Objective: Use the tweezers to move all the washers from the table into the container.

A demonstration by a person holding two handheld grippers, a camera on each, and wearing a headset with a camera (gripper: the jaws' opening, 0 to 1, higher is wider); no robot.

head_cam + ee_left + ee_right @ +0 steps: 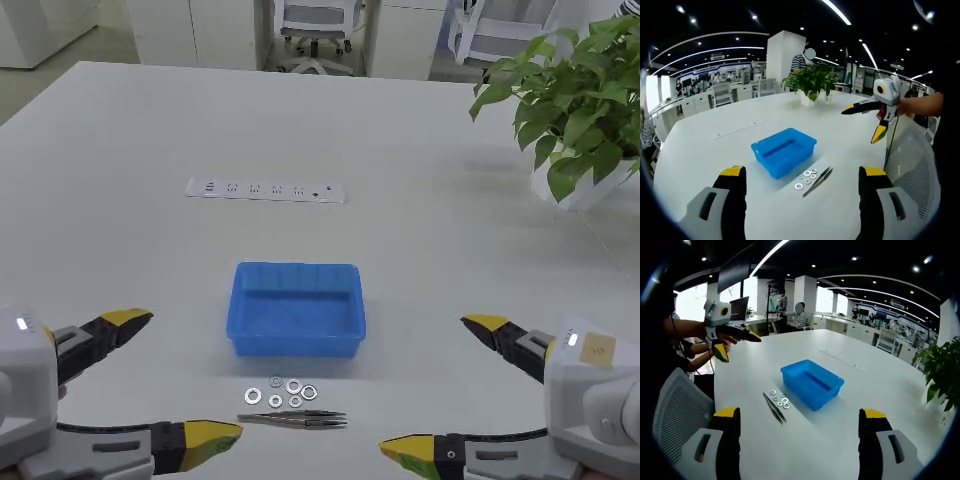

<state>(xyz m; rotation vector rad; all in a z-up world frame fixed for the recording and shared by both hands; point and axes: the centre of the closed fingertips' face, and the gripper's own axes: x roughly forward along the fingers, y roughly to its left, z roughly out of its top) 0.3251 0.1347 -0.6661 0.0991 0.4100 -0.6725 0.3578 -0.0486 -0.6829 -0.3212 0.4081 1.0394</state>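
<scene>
- Left gripper (195,375), lower left: jaws spread, empty.
- Right gripper (422,382), lower right: jaws spread, empty.
- Washers (283,392), tweezers (293,419): bottom centre, just below blue container (296,345).

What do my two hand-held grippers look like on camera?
Both the left hand-held gripper and the right hand-held gripper have pale grey bodies and long black jaws with yellow tips. The right one carries a tan sticker.
</scene>
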